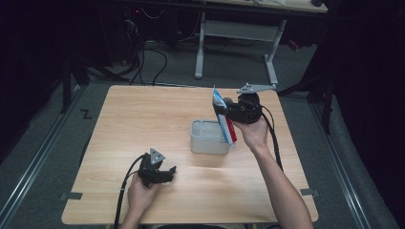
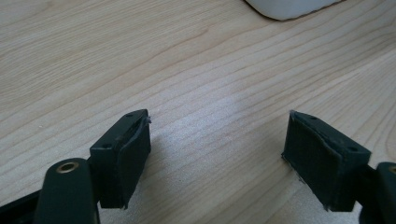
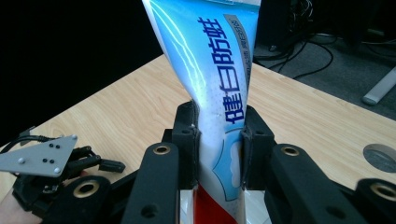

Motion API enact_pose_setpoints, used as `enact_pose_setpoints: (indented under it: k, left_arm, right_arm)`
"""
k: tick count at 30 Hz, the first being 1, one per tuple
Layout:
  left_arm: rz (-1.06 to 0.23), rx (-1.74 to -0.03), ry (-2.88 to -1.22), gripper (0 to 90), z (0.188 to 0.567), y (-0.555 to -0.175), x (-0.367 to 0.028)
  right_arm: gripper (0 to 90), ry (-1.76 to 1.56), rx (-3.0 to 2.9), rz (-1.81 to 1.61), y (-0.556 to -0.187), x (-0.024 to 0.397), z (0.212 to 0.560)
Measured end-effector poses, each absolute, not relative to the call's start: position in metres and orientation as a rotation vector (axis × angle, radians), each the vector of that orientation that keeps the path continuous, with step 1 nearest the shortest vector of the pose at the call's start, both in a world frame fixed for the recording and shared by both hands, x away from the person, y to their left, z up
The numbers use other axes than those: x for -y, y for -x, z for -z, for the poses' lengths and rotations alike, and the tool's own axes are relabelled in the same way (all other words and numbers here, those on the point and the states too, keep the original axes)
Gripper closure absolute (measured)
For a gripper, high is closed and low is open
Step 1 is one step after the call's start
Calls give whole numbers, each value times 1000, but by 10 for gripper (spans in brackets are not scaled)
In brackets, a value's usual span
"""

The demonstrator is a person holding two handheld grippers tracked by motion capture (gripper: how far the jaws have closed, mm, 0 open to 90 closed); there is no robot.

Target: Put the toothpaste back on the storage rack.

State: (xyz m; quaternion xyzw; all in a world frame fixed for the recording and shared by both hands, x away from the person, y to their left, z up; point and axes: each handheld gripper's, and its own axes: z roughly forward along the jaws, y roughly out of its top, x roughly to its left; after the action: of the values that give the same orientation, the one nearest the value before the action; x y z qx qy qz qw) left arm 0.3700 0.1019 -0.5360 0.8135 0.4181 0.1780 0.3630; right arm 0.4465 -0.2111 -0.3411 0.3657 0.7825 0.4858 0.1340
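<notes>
One wooden counter [image 1: 143, 124] fills the middle of the high view. On it stands one grey-white bin [image 1: 206, 138], right of centre. One toothpaste tube [image 1: 223, 119], blue, white and red, stands just above it. Two grippers: the left gripper [image 1: 162, 172] at lower centre, the right gripper [image 1: 228, 113] at centre right.

From my screen I saw the light wooden counter [image 1: 143, 124] stand on a grey carpeted floor [image 1: 229, 71]. Behind it stood a white-legged desk [image 1: 236, 31], with black cables [image 1: 153, 59] trailing over the floor beside it. Metal rails [image 1: 33, 164] ran along both sides, and the room's edges lay in darkness
</notes>
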Motion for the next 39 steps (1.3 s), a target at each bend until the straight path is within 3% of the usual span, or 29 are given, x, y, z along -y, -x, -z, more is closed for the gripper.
enact_pose_setpoints:
  k: [25, 39]
  left_arm:
    - [-455, -1069, -2098, 232, 536, -369, -102]
    - [-450, -1065, -2101, 231, 536, -369, -102]
  right_arm:
    - [719, -1091, -2225, -1389, -480, 179, 334]
    - [713, -1079, -2237, -1327, -492, 165, 348]
